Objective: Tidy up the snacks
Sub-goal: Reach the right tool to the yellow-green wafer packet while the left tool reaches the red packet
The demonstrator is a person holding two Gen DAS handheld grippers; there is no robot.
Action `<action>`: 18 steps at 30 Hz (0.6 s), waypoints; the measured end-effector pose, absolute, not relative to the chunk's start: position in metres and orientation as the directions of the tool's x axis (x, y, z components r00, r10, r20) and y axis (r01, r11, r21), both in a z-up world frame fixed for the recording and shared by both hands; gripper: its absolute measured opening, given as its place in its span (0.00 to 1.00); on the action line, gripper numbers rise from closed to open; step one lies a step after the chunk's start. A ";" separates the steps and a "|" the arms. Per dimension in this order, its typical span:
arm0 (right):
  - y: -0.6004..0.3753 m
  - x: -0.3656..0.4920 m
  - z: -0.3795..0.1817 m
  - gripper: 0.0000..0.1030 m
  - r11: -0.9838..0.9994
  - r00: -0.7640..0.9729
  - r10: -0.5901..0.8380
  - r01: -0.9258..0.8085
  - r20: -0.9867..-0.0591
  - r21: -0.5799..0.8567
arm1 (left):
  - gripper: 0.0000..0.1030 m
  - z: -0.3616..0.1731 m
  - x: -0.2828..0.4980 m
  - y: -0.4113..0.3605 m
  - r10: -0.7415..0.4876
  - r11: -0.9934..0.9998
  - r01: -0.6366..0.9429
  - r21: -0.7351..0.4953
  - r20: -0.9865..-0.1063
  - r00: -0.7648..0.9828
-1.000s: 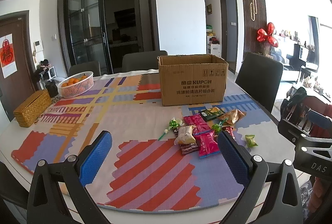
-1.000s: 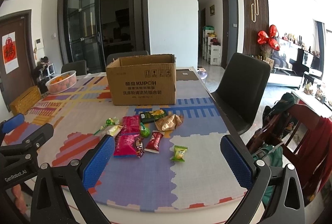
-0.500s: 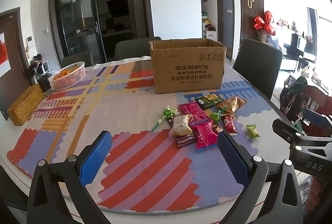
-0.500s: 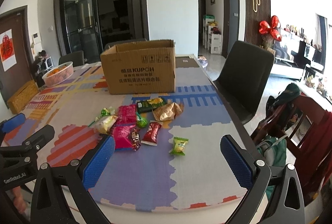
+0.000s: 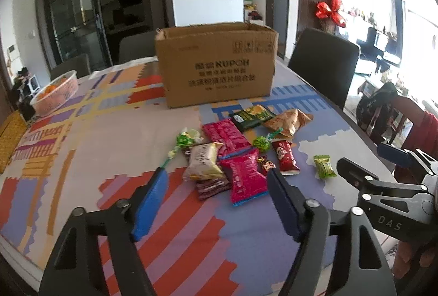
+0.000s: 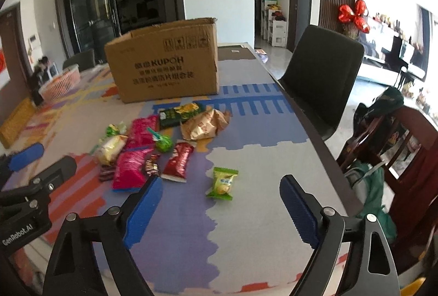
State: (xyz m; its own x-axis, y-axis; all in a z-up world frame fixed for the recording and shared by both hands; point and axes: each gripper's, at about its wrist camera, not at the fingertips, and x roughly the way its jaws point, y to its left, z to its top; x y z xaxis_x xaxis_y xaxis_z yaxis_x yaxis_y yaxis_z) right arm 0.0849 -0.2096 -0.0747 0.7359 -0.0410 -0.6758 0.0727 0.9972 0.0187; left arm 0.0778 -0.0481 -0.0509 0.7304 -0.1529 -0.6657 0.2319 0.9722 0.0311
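Note:
A pile of snack packets lies on the patterned mat. It includes a pink packet (image 5: 245,178), a cream packet (image 5: 204,161), a red packet (image 5: 284,156) and a small green packet (image 5: 324,166). Behind them stands an open cardboard box (image 5: 216,68). My left gripper (image 5: 217,175) hovers just short of the pile, its jaws closing, and the pads press on nothing. My right gripper (image 6: 221,181) hangs over the small green packet (image 6: 223,182), its jaws also closing without touching it. The red packet (image 6: 179,161) and the box (image 6: 164,66) lie beyond.
A white basket of oranges (image 5: 54,93) and a wicker box (image 5: 8,137) sit at the far left of the table. A dark chair (image 5: 323,66) stands at the right edge, with a wooden chair (image 6: 397,148) and a bag nearer.
Both grippers have come forward and lower toward the snack pile, which now looks larger. The jaws of each have narrowed, the left more than the right.

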 end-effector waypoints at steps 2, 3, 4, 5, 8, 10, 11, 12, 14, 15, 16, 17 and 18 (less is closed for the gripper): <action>-0.209 0.089 -0.077 0.81 0.997 0.732 -0.044 0.071 -0.680 0.011 | 0.63 -0.056 0.085 -0.054 -0.163 0.969 0.247 0.028 -0.681 0.714; -0.210 0.092 -0.078 0.81 0.997 0.731 -0.046 0.071 -0.681 0.009 | 0.62 -0.058 0.088 -0.056 -0.166 0.967 0.252 0.026 -0.685 0.709; -0.210 0.096 -0.080 0.79 0.998 0.727 -0.041 0.066 -0.685 0.010 | 0.59 -0.061 0.091 -0.058 -0.169 0.967 0.255 0.023 -0.692 0.702; -0.211 0.099 -0.081 0.77 0.998 0.723 -0.032 0.062 -0.690 0.019 | 0.57 -0.063 0.094 -0.060 -0.172 0.966 0.259 0.021 -0.698 0.695; -0.213 0.109 -0.087 0.73 0.997 0.702 0.005 0.053 -0.712 0.060 | 0.53 -0.070 0.101 -0.064 -0.180 0.964 0.265 0.008 -0.714 0.677; -0.215 0.115 -0.092 0.71 0.996 0.688 0.020 0.053 -0.725 0.077 | 0.51 -0.074 0.107 -0.068 -0.179 0.964 0.267 0.009 -0.721 0.669; -0.216 0.118 -0.095 0.69 0.995 0.680 0.023 0.057 -0.733 0.085 | 0.50 -0.077 0.110 -0.069 -0.177 0.963 0.268 0.011 -0.727 0.663; -0.217 0.121 -0.098 0.68 0.994 0.673 0.025 0.061 -0.739 0.090 | 0.49 -0.078 0.112 -0.070 -0.177 0.963 0.269 0.008 -0.731 0.659; -0.219 0.126 -0.103 0.66 0.993 0.661 0.023 0.072 -0.750 0.094 | 0.48 -0.081 0.118 -0.072 -0.180 0.964 0.267 0.001 -0.738 0.651; -0.220 0.128 -0.105 0.65 0.992 0.655 0.026 0.076 -0.755 0.101 | 0.48 -0.083 0.121 -0.073 -0.184 0.963 0.269 -0.004 -0.741 0.646; -0.221 0.130 -0.108 0.64 0.991 0.648 0.033 0.078 -0.761 0.110 | 0.48 -0.084 0.123 -0.074 -0.186 0.963 0.269 -0.008 -0.742 0.644; -0.222 0.132 -0.110 0.63 0.990 0.641 0.038 0.081 -0.766 0.116 | 0.48 -0.085 0.125 -0.075 -0.188 0.963 0.270 -0.010 -0.744 0.641; -0.223 0.134 -0.112 0.62 0.989 0.636 0.042 0.082 -0.771 0.122 | 0.48 -0.086 0.128 -0.076 -0.189 0.962 0.271 -0.011 -0.746 0.639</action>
State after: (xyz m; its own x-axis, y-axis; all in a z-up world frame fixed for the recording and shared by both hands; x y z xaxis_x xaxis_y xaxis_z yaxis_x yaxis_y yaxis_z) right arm 0.1339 -0.2229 -0.1118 0.6357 0.0424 -0.7708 0.0824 0.9891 0.1224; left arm 0.1277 -0.0762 -0.0859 0.6385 -0.1885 -0.7462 0.2713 0.9624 -0.0110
